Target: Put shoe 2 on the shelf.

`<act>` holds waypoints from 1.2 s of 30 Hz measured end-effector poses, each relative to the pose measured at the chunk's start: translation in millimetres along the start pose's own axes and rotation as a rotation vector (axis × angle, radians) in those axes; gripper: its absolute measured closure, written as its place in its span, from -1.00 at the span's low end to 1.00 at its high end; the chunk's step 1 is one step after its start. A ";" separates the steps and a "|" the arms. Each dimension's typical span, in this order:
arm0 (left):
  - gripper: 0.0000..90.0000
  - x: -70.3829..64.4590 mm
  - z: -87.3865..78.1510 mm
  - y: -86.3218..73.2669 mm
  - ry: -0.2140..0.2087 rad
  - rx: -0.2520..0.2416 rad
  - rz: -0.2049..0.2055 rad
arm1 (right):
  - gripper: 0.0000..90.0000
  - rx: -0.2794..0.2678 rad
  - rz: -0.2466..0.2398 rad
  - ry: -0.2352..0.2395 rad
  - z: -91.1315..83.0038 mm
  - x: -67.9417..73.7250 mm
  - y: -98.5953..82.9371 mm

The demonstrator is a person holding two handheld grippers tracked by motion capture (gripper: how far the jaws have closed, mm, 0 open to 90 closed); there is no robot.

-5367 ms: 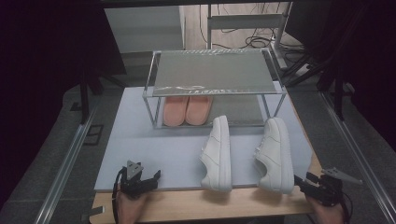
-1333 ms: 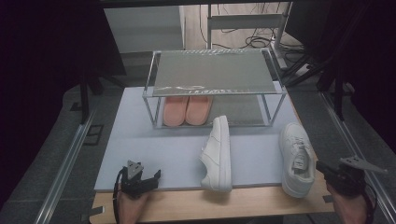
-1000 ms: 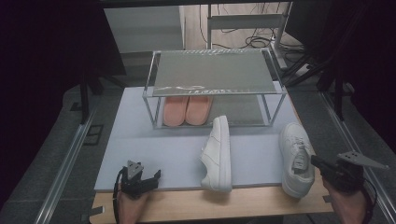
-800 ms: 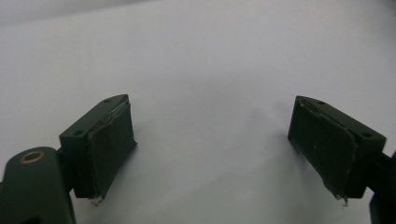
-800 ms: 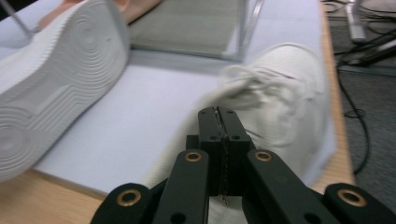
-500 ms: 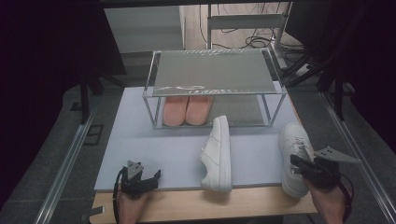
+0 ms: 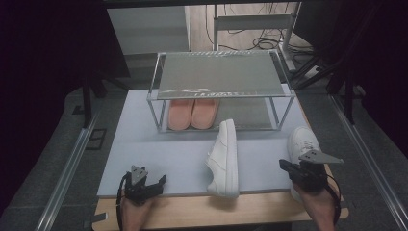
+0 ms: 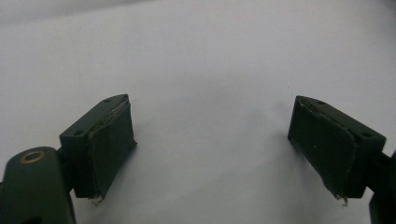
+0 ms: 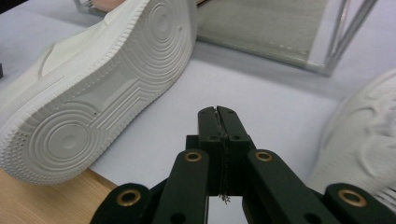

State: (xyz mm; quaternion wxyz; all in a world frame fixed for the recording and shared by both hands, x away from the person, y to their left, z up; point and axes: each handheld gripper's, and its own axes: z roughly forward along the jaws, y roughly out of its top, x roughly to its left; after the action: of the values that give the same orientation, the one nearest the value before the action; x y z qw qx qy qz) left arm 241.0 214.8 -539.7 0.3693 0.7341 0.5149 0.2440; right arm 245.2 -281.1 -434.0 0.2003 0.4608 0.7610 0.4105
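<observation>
We take the two-tier metal shoe rack [image 7: 219, 91] at the far end of the pale grey mat [image 7: 178, 154] as our landmark. On its lower shelf a pair of pink slippers [image 7: 192, 113] sits side by side, toward the rack's left end.

Just in front of the rack, near its middle, a white sneaker [image 7: 225, 159] lies tipped on its side, its toe pointing at the rack and its heel reaching the mat's near edge, where the wooden table [image 7: 216, 211] shows. In the right gripper view we see its ribbed sole [image 9: 93, 98] with concentric rings facing the camera.

A second white sneaker [image 7: 303, 144] stands upright in front of the rack's right front leg, at the mat's right edge, laces up. Our right gripper [image 7: 294, 169] is just beside it, on its near side; we cannot tell from above whether they touch. In the right gripper view [image 9: 218, 122] its two black jaws are pressed flat together with nothing between them, and the upright sneaker [image 9: 369, 144] shows just off to the right of the jaws, blurred.

Our left gripper [image 7: 153, 184] rests well in front of the rack's left end, at the mat's near edge, far from both sneakers. In the left gripper view [image 8: 212, 140] its jaws stand wide apart over bare mat, holding nothing.
</observation>
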 end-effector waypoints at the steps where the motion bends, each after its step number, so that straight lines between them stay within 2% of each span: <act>1: -0.69 0.0 0.0 0.0 0.001 0.000 0.000 | 0.98 0.002 0.003 0.010 2.6 1.7 0.3; 12: -0.69 0.0 0.0 0.0 0.000 0.000 0.000 | 0.96 0.018 -0.038 0.094 29.6 29.2 11.7; 25: -0.69 -0.1 0.2 0.0 0.000 -0.002 -0.003 | 0.98 0.026 -0.046 0.203 57.8 55.5 26.7; 30: -0.69 -0.1 0.2 0.0 0.000 -0.002 -0.003 | 0.98 0.028 -0.064 0.227 66.0 68.5 36.0; 36: -0.69 -0.1 0.1 0.0 0.000 -0.002 -0.003 | 0.98 0.043 -0.089 0.223 78.1 80.0 42.1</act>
State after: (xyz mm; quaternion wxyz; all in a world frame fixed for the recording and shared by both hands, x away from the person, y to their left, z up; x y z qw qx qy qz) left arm 241.1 214.7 -539.8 0.3704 0.7331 0.5156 0.2440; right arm 281.5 -167.5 -439.6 0.1225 0.3822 0.8068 0.4336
